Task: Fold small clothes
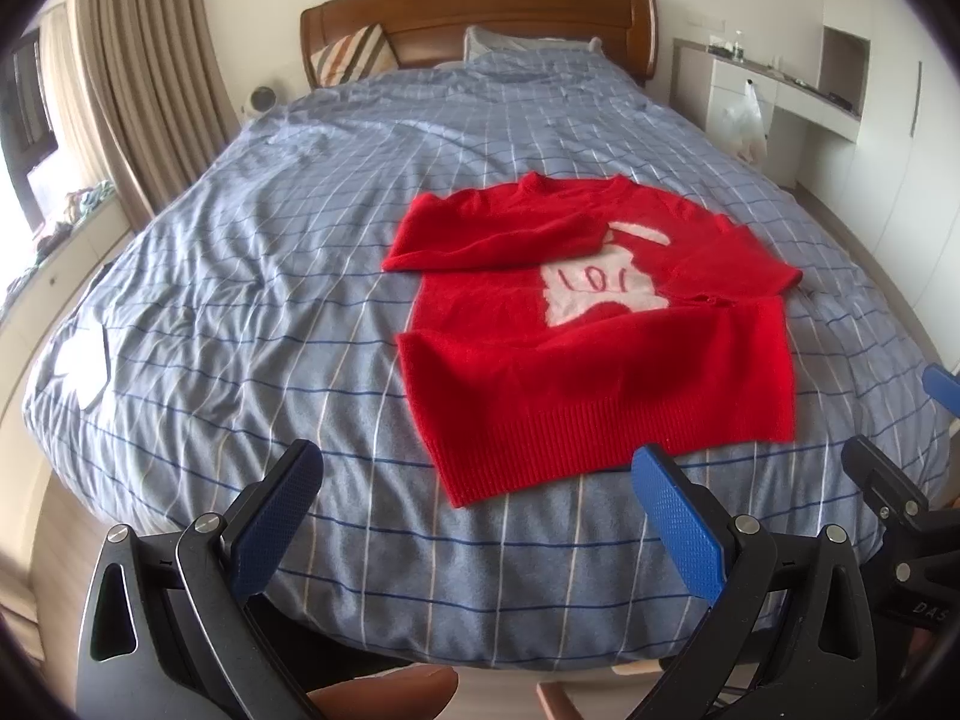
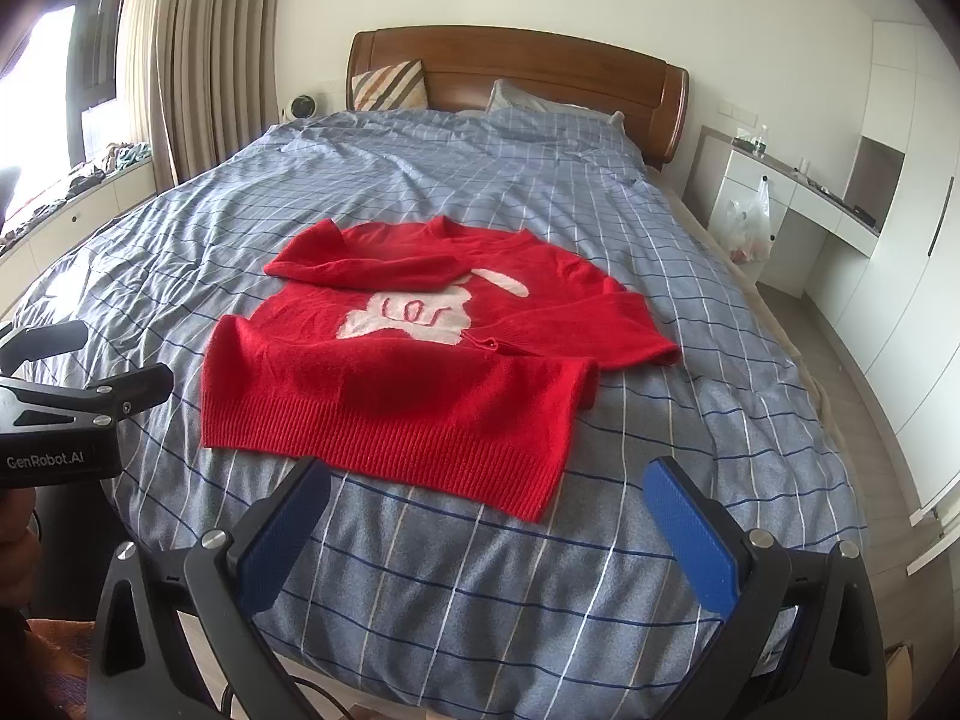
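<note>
A red knit sweater (image 1: 594, 354) with a white patch on the chest lies flat on the blue checked bed cover (image 1: 252, 276), both sleeves folded across the body. It also shows in the right wrist view (image 2: 414, 384). My left gripper (image 1: 480, 474) is open and empty, hovering just short of the sweater's ribbed hem. My right gripper (image 2: 489, 492) is open and empty, just before the hem's right corner. The right gripper's fingers show at the left wrist view's right edge (image 1: 882, 480); the left gripper's body shows at the right wrist view's left edge (image 2: 72, 408).
The bed (image 2: 540, 192) fills most of both views, with a wooden headboard (image 2: 516, 72) and pillows behind. Curtains (image 2: 210, 48) and a window ledge stand at the left. A white desk (image 2: 798, 198) with a plastic bag stands at the right.
</note>
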`<state>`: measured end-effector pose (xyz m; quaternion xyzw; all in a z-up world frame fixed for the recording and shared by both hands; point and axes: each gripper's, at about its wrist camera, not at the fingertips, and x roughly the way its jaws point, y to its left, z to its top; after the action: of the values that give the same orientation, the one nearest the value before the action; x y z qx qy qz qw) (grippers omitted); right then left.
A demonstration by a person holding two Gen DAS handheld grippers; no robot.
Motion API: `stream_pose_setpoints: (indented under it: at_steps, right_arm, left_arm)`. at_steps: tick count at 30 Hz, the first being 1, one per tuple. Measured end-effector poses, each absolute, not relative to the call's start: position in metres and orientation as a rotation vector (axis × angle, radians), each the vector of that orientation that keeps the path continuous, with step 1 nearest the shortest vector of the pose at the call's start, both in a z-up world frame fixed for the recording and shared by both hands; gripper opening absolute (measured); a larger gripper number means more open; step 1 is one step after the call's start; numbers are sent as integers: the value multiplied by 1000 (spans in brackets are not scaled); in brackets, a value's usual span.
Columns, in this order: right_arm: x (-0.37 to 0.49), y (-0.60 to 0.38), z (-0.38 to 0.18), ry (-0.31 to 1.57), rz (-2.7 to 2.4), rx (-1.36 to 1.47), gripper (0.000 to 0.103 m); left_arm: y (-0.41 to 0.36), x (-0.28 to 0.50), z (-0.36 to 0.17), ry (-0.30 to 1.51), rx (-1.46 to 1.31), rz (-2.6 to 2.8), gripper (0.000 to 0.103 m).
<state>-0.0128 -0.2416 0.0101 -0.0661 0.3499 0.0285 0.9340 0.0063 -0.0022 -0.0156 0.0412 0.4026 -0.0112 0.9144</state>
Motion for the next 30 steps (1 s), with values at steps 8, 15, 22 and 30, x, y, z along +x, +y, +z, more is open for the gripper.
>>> stream_pose_setpoints:
  at_steps: [8, 15, 22, 30]
  right_arm:
    - [-13, -242, 9, 718, 59, -135, 103]
    - [-13, -243, 9, 712, 57, -133, 103]
    - [3, -290, -15, 691, 52, -34, 103]
    - [51, -332, -86, 872, 222, 202, 101]
  left_arm:
    - [-3, 7, -17, 837, 91, -43, 103]
    - [3, 12, -25, 874, 50, -64, 103]
    - [44, 31, -67, 944, -22, 32, 103]
    - [59, 67, -125, 1051, -108, -93, 94]
